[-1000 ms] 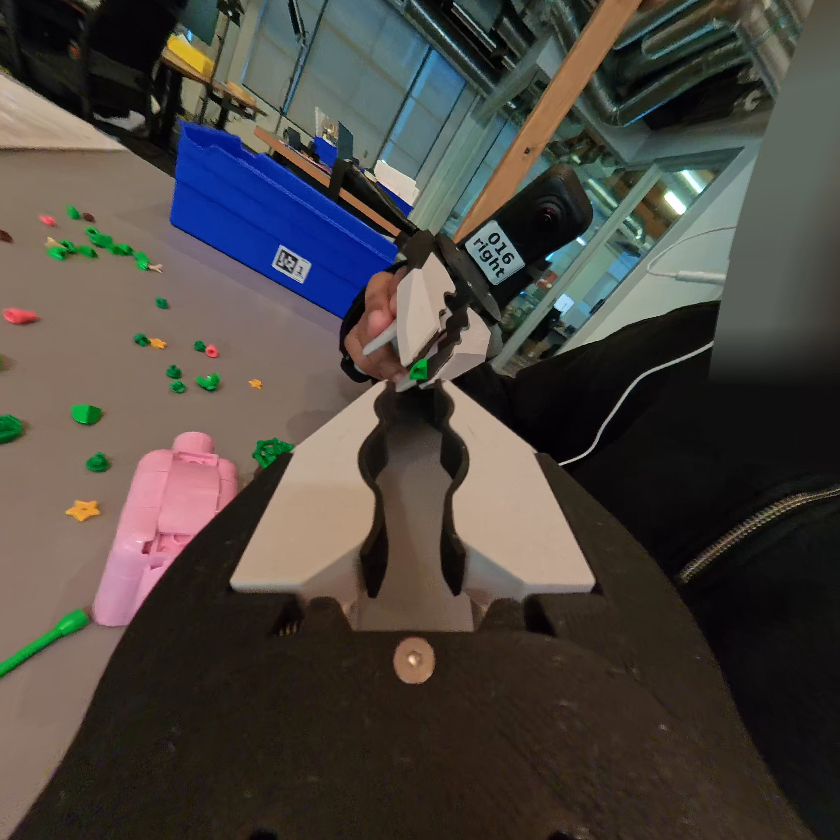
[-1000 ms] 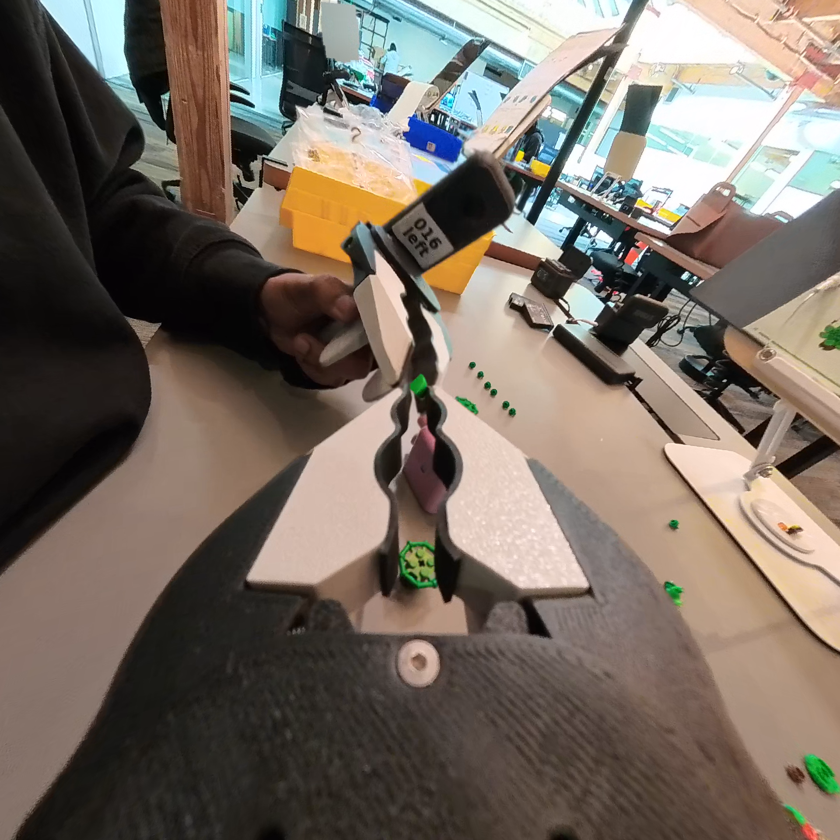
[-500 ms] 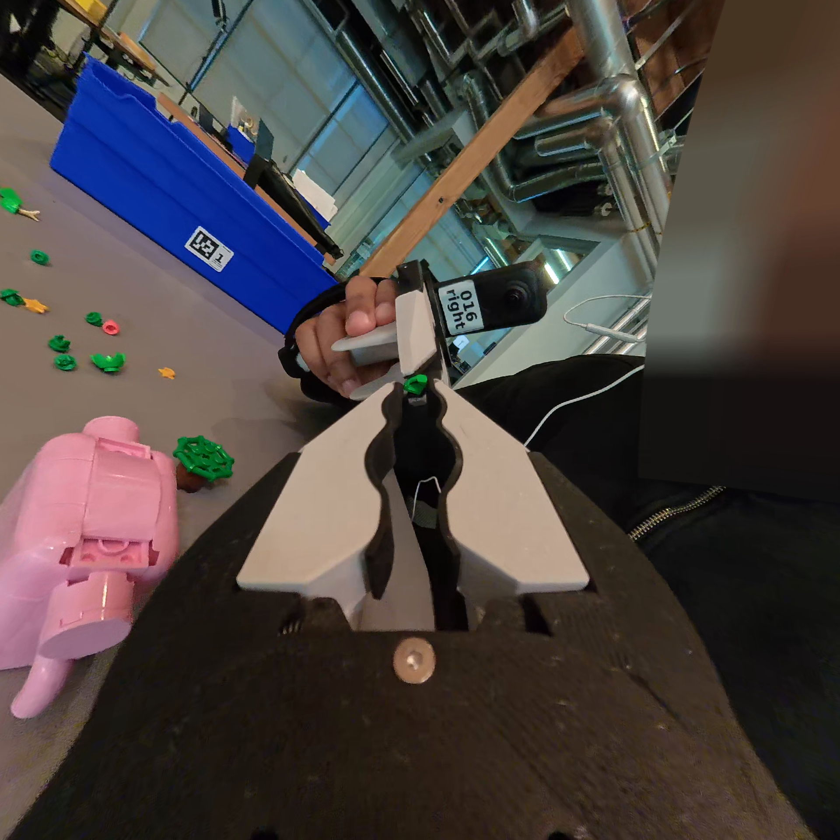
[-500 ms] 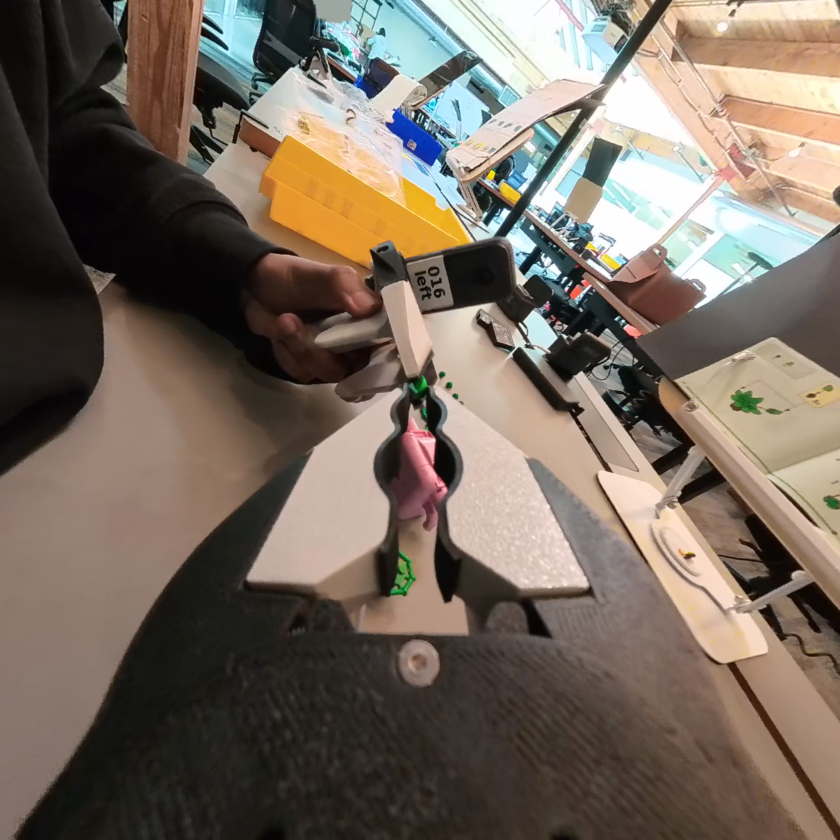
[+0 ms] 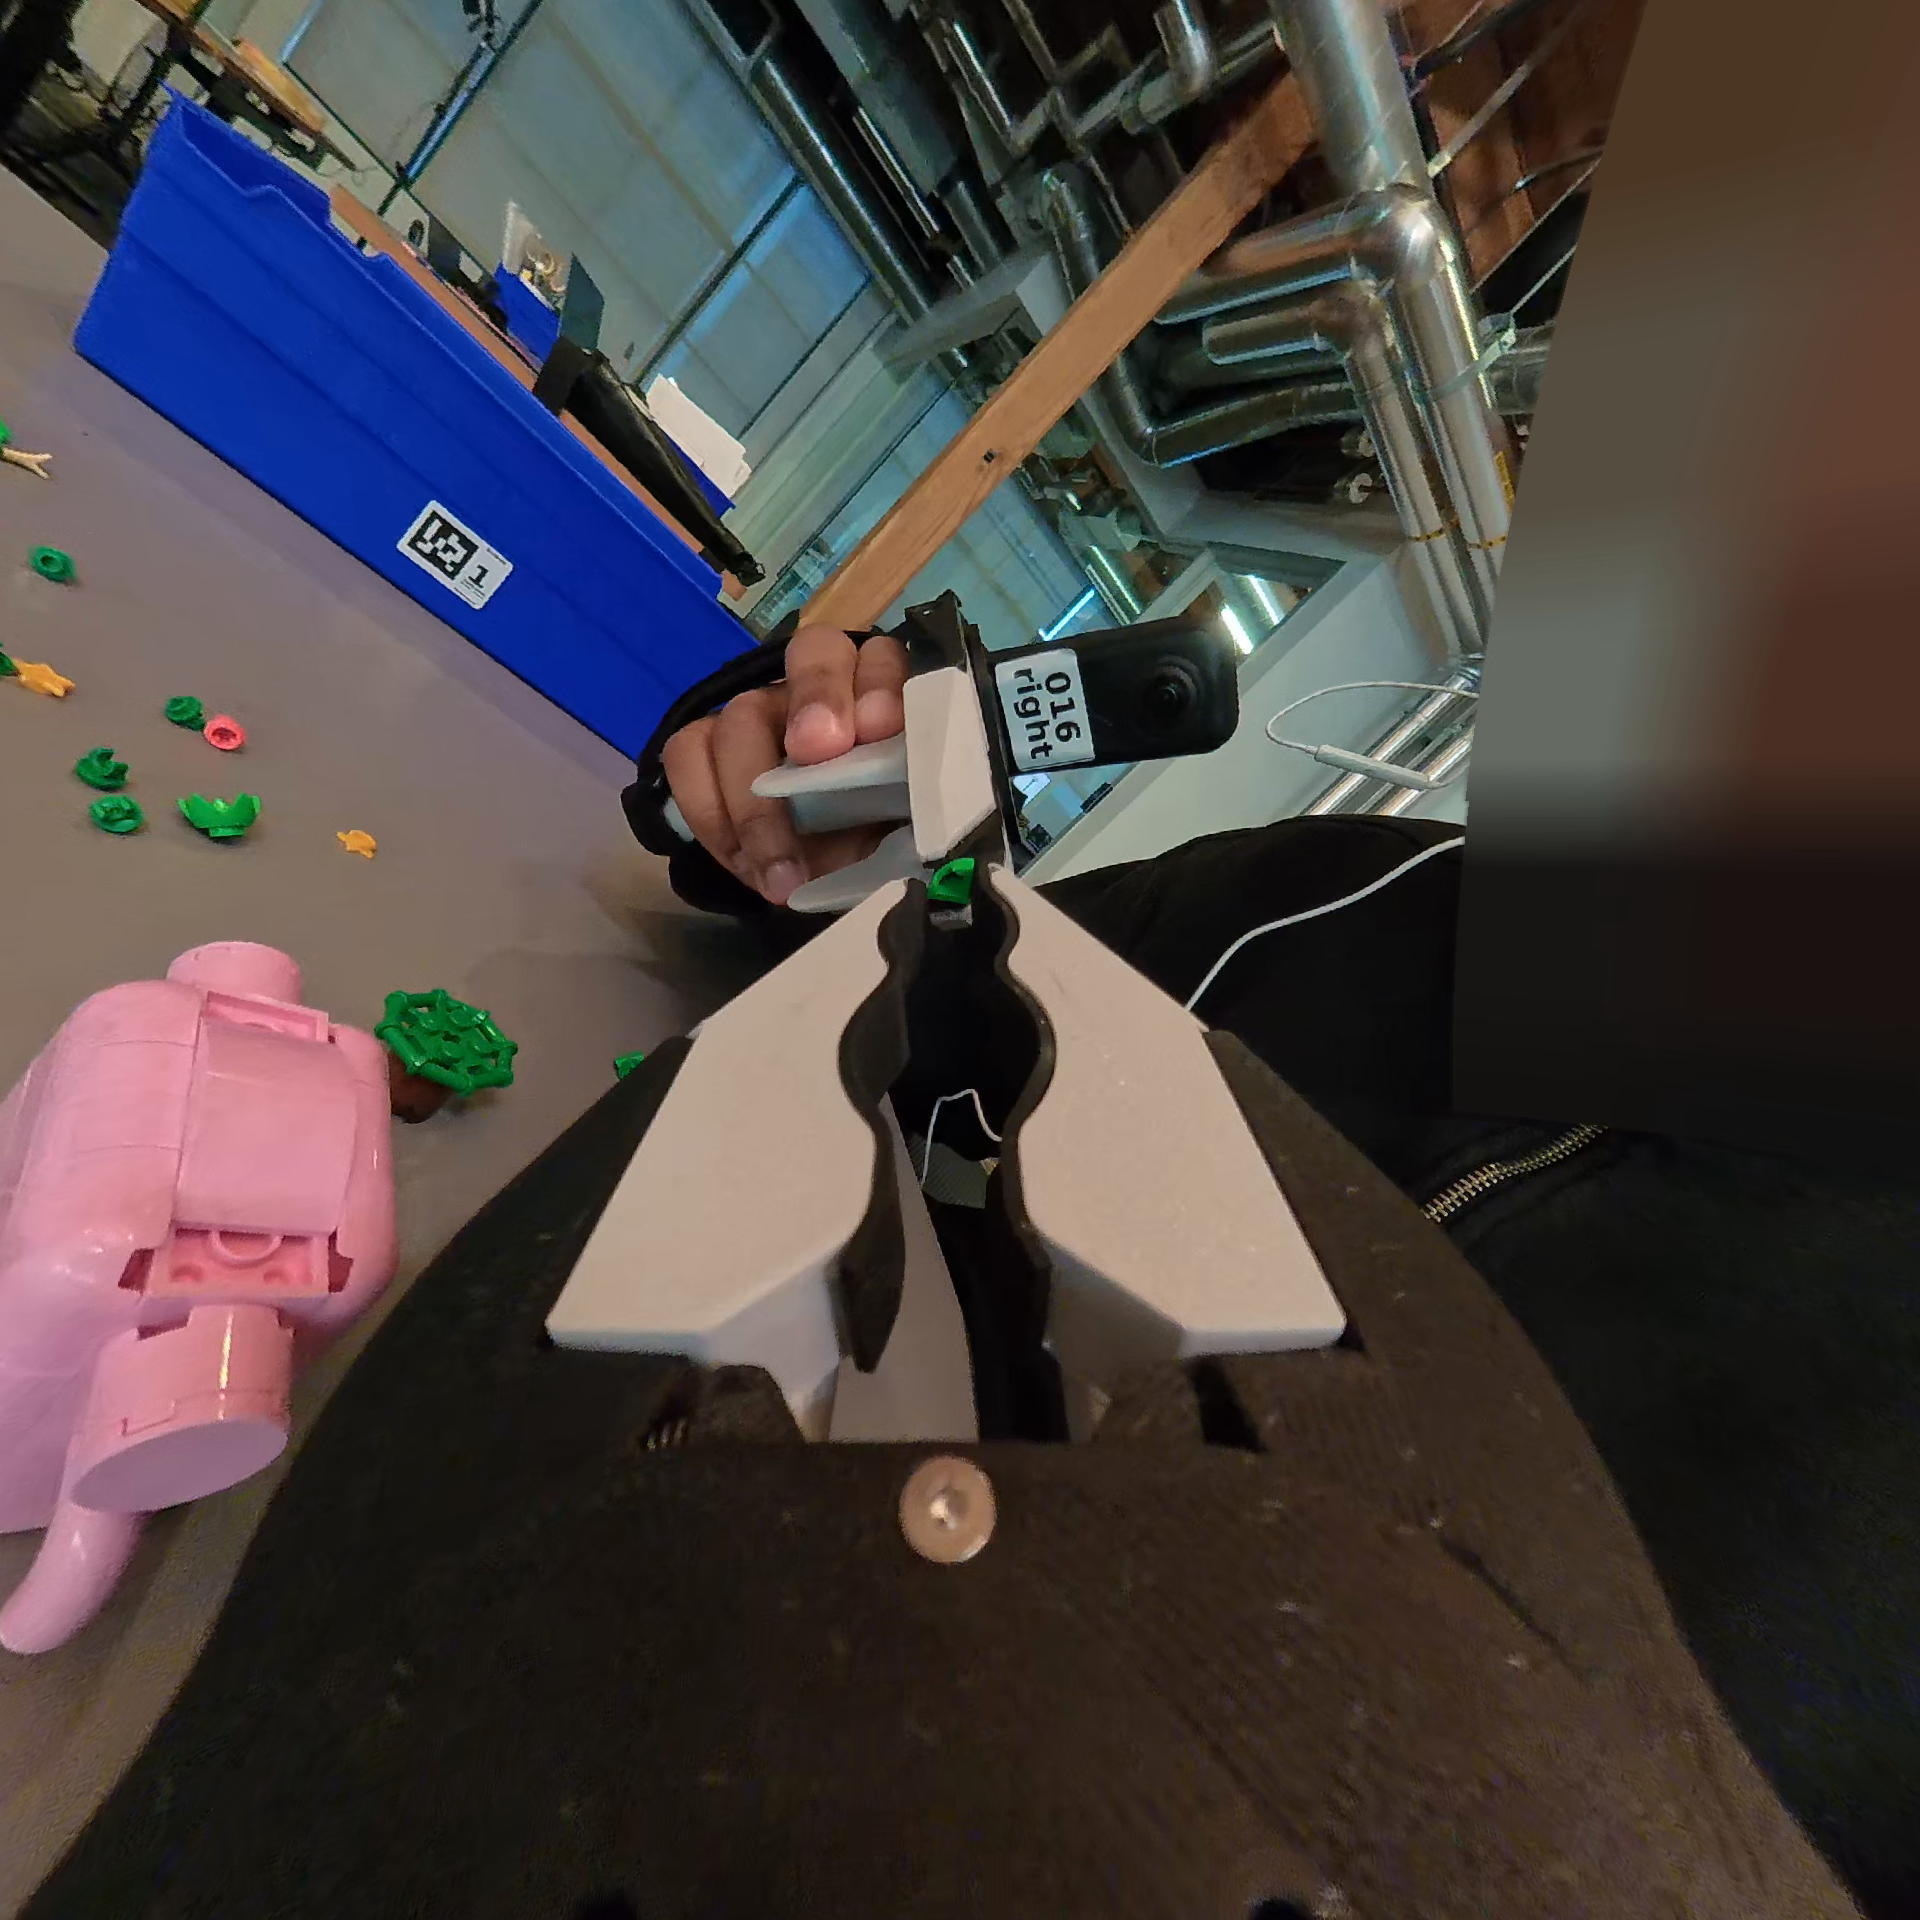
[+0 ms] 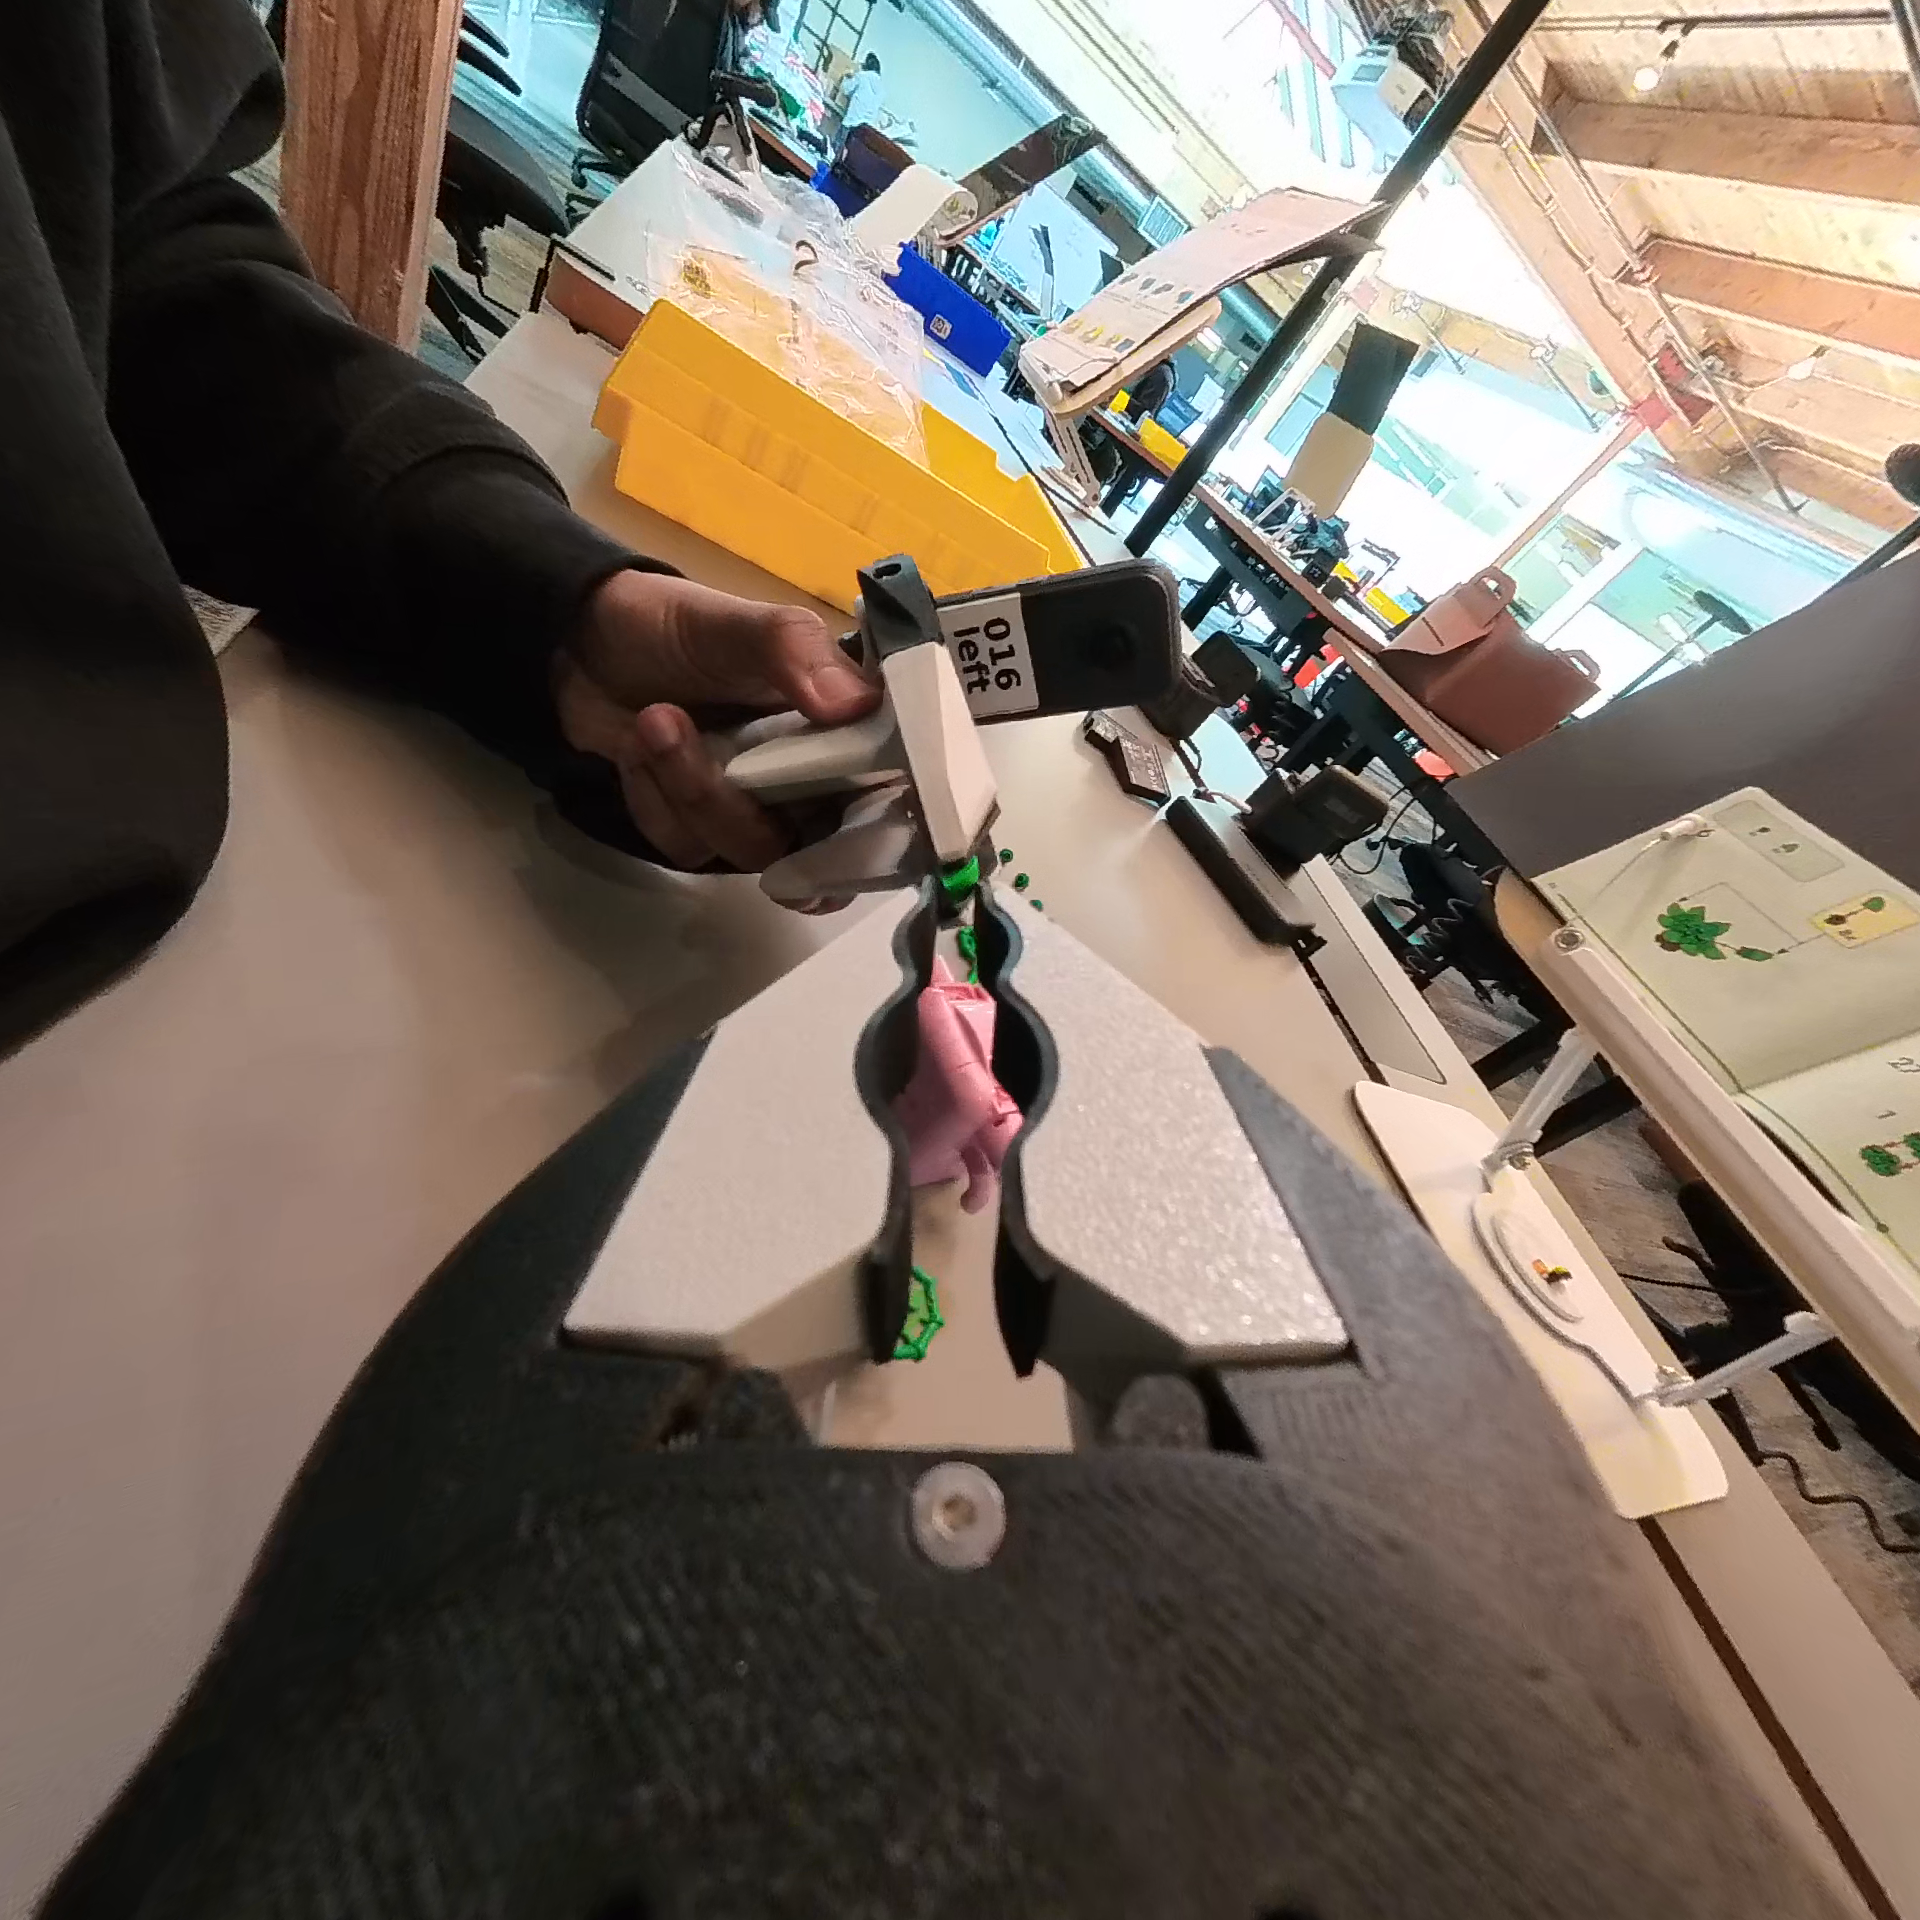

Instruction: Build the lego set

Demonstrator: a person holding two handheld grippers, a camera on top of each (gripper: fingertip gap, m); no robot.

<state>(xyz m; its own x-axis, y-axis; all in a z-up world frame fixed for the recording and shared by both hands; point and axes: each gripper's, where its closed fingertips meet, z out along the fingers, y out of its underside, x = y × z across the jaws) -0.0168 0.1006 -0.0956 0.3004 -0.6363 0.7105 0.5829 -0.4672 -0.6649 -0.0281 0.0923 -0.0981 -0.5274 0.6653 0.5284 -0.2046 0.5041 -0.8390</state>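
Left wrist view: left gripper [image 5: 951, 902] raised off the grey table [image 5: 312, 665], jaws drawn together at the tips on a small green lego piece [image 5: 950, 881]. Right gripper [image 5: 961, 854] meets the same piece from the far side, tip to tip. Whether both hold the one piece or two mating parts, cannot tell. Pink lego body [image 5: 187, 1195] lies on the table, well left of the green piece; green web-shaped piece [image 5: 447, 1042] just beside the pink body; blue bin [image 5: 343, 416] beyond.

Right wrist view: right gripper [image 6: 954, 909] jaws nearly closed on the green lego piece [image 6: 956, 879]; left gripper [image 6: 951, 847] pinches it from above. Open instruction booklet [image 6: 1766, 997] far right of the piece.

Judgement: a hand-over or press-fit in mid-air. Keep the tips aligned on one axis, press straight, release one side only once the other grip is firm; the piece is tiny and could flick away.
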